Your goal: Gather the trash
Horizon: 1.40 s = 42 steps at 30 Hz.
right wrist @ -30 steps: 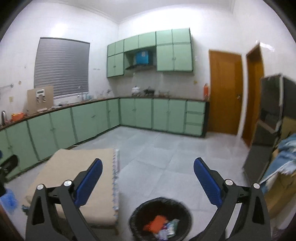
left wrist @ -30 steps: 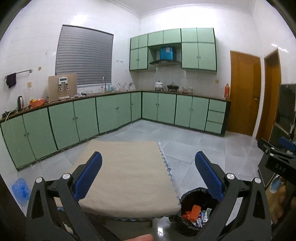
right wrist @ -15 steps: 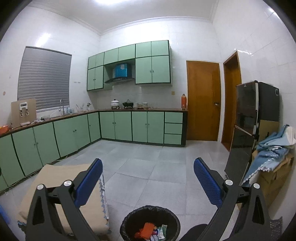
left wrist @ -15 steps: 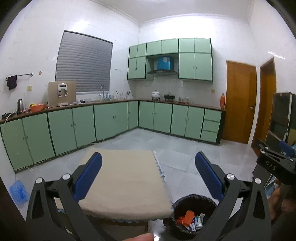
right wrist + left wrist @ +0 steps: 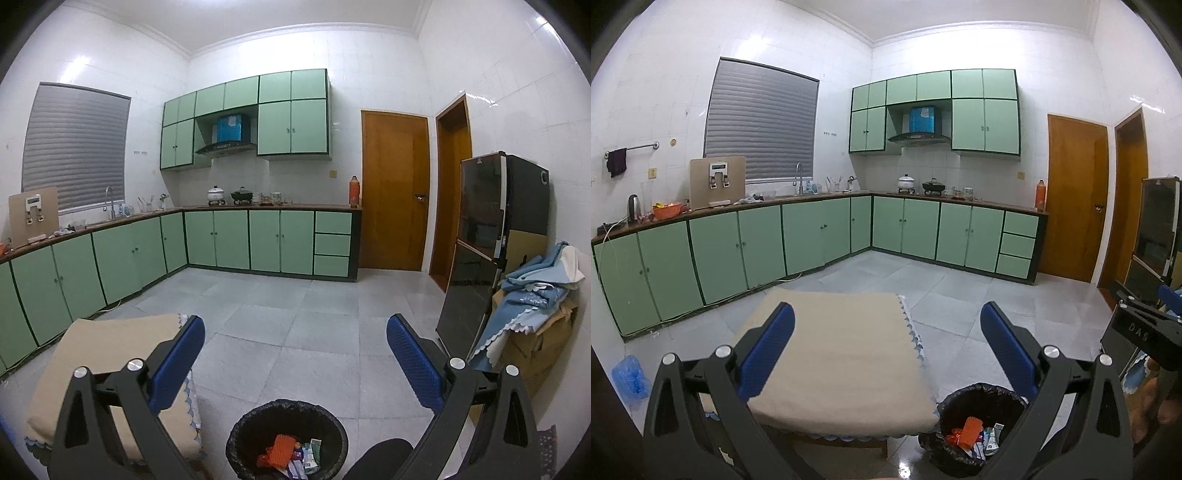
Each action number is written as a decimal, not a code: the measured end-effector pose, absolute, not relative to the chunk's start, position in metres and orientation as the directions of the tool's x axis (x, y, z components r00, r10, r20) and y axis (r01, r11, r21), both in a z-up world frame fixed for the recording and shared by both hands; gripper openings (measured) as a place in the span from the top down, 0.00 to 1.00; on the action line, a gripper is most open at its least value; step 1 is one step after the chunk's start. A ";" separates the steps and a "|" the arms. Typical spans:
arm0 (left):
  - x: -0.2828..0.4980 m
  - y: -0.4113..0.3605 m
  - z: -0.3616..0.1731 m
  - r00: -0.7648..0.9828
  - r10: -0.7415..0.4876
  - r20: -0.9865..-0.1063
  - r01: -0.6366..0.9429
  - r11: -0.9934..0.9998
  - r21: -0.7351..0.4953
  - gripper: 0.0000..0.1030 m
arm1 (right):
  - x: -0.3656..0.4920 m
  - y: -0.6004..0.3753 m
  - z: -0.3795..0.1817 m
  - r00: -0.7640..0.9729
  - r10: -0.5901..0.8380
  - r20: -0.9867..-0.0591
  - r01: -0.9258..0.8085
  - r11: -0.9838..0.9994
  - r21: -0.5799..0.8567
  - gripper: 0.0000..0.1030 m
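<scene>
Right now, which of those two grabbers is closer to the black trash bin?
Probably the right. The trash bin sits low and centred under the open right gripper. For the left gripper, also open, the bin lies off to its right, beside the cloth-covered table.

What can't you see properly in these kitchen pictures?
- Trash bin: in the left wrist view, the left gripper finger covers its right side.
- Trash inside the bin, right wrist view: too small to name, except the orange piece.
- Table: the right gripper hides its near edge.
</scene>
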<state>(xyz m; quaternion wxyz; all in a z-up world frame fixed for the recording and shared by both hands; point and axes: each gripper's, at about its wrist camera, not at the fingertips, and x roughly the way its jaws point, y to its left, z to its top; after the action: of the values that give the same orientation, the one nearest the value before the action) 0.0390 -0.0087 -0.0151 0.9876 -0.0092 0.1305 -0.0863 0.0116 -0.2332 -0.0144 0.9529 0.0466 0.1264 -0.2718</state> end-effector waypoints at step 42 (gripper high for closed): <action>0.039 -0.009 -0.021 0.952 -0.173 -0.251 0.167 0.985 -0.045 0.05 | 0.008 -0.235 -0.015 0.812 -0.525 -0.256 0.548 0.836 0.021 0.06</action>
<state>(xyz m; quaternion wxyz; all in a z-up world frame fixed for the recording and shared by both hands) 0.0394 -0.0090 -0.0211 0.9880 -0.0116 0.1282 -0.0859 0.0082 -0.2350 -0.0145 0.9506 0.0471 0.1206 -0.2823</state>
